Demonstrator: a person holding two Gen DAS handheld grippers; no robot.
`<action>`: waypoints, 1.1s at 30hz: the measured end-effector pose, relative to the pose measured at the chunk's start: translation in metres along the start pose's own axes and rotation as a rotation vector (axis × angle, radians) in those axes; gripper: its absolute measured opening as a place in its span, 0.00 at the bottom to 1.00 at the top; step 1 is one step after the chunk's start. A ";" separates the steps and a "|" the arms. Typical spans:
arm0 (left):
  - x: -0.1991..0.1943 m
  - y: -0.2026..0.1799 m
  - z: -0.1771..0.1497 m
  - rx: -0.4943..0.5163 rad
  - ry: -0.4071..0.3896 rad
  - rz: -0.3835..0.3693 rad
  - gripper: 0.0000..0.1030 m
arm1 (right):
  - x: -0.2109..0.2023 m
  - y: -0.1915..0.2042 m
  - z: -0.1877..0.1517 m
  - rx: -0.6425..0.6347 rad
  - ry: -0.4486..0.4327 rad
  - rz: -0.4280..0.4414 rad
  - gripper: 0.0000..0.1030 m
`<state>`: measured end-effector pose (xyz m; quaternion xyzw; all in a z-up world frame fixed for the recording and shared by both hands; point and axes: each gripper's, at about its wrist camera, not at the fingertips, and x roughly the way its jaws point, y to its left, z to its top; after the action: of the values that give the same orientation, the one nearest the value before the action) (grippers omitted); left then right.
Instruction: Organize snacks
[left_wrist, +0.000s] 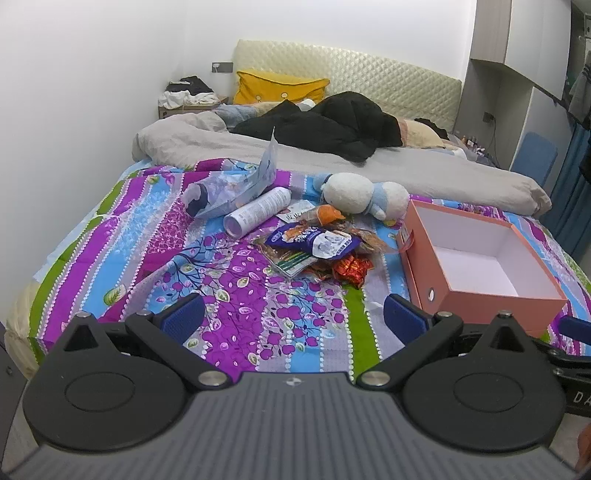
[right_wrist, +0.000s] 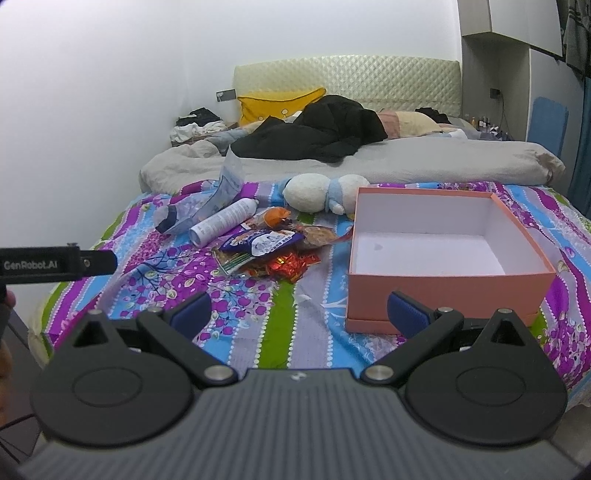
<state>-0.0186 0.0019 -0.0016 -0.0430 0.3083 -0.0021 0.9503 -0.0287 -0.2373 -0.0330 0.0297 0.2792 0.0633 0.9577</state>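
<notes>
Left gripper (left_wrist: 293, 314): jaws spread wide, nothing between them, hovering over the near end of the flowered bedspread (left_wrist: 229, 280).
Right gripper (right_wrist: 299, 312): jaws released too, wide apart and empty, low over the same spread.
Snack pile (left_wrist: 317, 251): there it is, heaped mid-bed, at about 12 o'clock from the left jaws and well apart from them; from the right jaws it sits at about 11 o'clock (right_wrist: 269, 251).
Blue snack packet (left_wrist: 314, 242): lying on top of the heap, with red foil wrappers (left_wrist: 351, 269) at its 5 o'clock.
Pink box (right_wrist: 439, 254): open, white inside, nothing in it; just beyond the right gripper's right finger, at 1 o'clock. From the left gripper it lies at 2 o'clock (left_wrist: 491, 306).
White bottle (left_wrist: 258, 214): on its side, at 10 o'clock of the pile.
Plush toy (left_wrist: 365, 195): white and pale blue, lying at 12 o'clock of the snacks, near the box's far corner.
Clear bag (left_wrist: 236, 188): crumpled, touching the bottle at its far left.
</notes>
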 end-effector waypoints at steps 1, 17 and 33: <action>0.002 0.000 0.000 0.002 0.006 -0.003 1.00 | 0.001 0.000 0.000 0.000 0.001 -0.003 1.00; 0.064 0.013 -0.007 0.013 0.065 0.013 1.00 | 0.038 0.004 -0.011 0.000 0.016 0.041 1.00; 0.205 0.031 0.006 0.039 0.187 -0.076 1.00 | 0.129 0.014 -0.021 -0.008 0.041 0.047 0.97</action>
<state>0.1498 0.0272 -0.1195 -0.0359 0.3938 -0.0482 0.9172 0.0667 -0.2047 -0.1178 0.0311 0.2977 0.0874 0.9501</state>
